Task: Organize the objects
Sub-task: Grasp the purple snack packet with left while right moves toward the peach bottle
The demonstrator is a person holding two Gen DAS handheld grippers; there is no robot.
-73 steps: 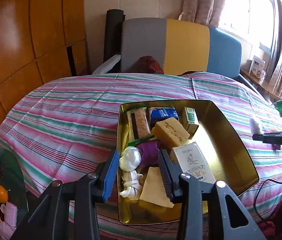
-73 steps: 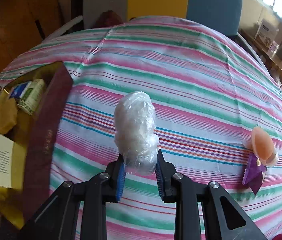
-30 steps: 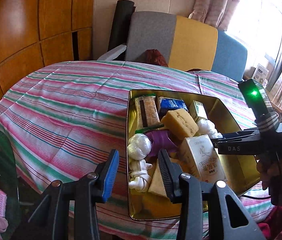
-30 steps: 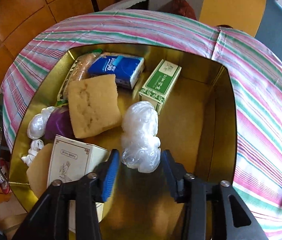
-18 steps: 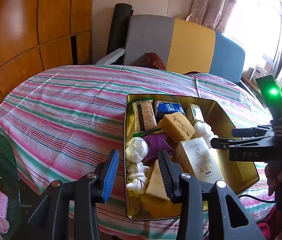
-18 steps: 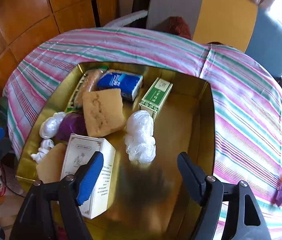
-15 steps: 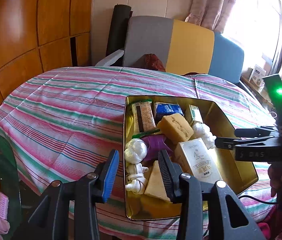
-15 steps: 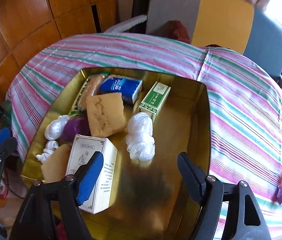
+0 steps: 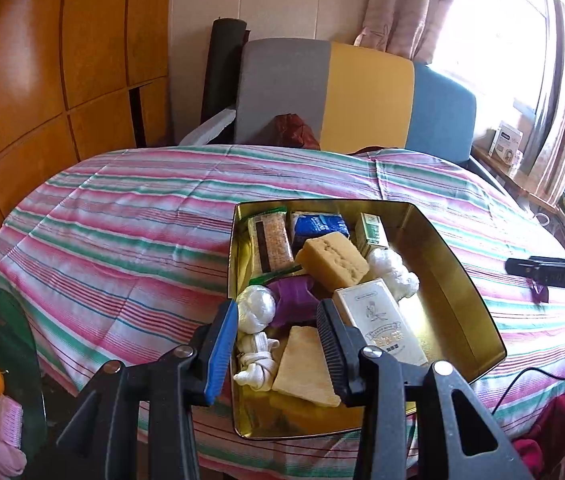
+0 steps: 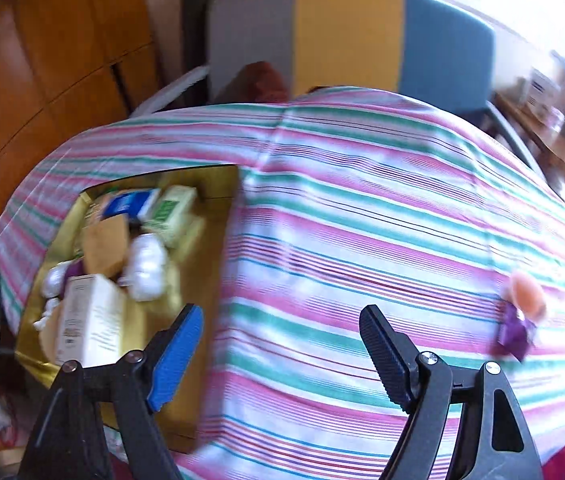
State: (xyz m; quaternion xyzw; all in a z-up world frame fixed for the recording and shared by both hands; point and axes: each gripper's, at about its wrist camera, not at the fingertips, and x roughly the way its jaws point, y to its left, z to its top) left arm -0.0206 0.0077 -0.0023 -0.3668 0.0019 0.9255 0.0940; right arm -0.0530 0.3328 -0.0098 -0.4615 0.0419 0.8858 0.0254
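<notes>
Left tongs (image 9: pixel 277 338) hover part-closed and empty over the gold tin's (image 9: pixel 458 280) near-left end; right tongs (image 10: pixel 282 354), jaws just spread and empty, face the striped desk (image 10: pixel 362 208); the peach-and-purple item (image 10: pixel 520 312) lies to their far right, nearest them

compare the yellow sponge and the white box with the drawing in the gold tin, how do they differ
The sponge is yellow, porous and bare; the white box is smooth card with a printed drawing and text. The sponge is a chunky block, the box longer and slimmer. The sponge sits farther back in the tin, the box nearer the front. Both lie tilted among other items.
</notes>
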